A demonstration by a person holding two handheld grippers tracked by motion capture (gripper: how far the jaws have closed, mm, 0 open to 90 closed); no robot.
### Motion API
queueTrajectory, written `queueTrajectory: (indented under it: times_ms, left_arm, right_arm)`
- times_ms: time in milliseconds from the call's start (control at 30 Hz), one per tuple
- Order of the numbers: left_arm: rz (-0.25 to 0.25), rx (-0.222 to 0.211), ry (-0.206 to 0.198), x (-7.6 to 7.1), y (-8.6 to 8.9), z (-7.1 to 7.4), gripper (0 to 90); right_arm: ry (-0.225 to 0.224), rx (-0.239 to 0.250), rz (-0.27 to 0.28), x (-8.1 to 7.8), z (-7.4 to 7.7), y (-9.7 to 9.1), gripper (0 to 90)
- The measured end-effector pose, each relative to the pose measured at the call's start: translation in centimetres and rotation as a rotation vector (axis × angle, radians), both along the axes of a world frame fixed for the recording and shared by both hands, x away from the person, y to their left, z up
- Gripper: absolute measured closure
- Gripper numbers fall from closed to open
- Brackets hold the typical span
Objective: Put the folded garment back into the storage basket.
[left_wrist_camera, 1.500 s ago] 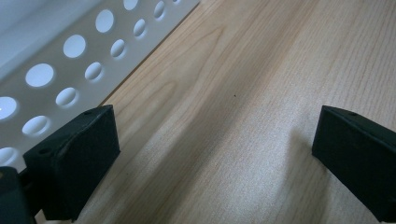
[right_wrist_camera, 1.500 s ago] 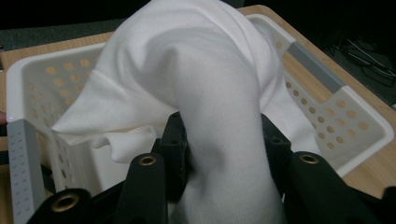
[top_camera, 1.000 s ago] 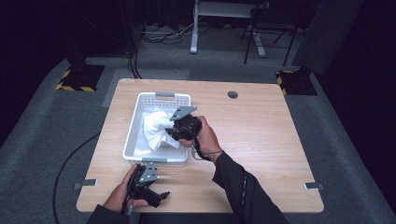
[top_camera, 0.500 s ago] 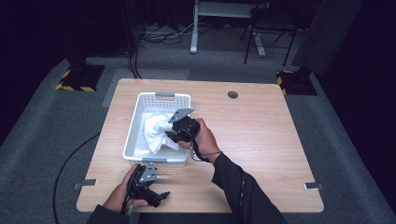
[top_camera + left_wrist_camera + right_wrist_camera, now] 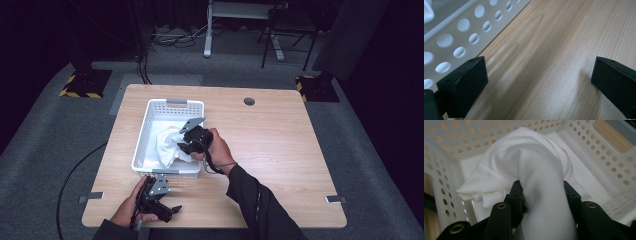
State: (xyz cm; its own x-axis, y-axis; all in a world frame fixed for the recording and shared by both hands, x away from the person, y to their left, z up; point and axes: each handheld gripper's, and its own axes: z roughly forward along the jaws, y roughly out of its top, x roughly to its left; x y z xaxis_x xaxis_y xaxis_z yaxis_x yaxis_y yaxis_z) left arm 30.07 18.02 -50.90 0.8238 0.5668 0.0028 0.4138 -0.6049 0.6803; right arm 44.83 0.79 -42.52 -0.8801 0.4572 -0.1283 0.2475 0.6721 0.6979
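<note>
Over one white perforated basket (image 5: pixel 150 134) on the wooden table (image 5: pixel 280 145), the right claw (image 5: pixel 186 146) pinches a fold of one white cloth (image 5: pixel 167 145). The right gripper view shows its jaws clamped on that fold, the rest in the basket. The left claw (image 5: pixel 167 210), jaws wide apart and empty, rests on the table beside the basket's wall (image 5: pixel 456 35).

The high view looks down from above; both gripper views sit close, sharing the white basket (image 5: pixel 150 131) with it.
</note>
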Motion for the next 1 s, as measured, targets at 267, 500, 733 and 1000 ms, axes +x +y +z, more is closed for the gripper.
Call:
queueTrajectory:
  times_ms: [267, 500, 733, 1000]
  left_arm:
    - [0.000, 0.000, -0.001, 0.0, 0.0, 0.0, 0.6]
    - [0.000, 0.000, -0.001, 0.0, 0.0, 0.0, 0.6]
    - [0.000, 0.000, 0.000, 0.0, 0.0, 0.0, 0.6]
    - [0.000, -0.001, 0.000, 0.0, 0.0, 0.0, 0.6]
  right_arm:
    - [0.006, -0.033, 0.016, 0.0, -0.3, 0.3, 61.0]
    - [0.017, -0.056, 0.029, 0.2, -0.7, 0.3, 60.6]
    - [0.025, -0.073, 0.040, 0.2, -0.9, 0.5, 59.2]
    - [0.049, -0.075, 0.046, 0.5, -1.1, 0.4, 55.5]
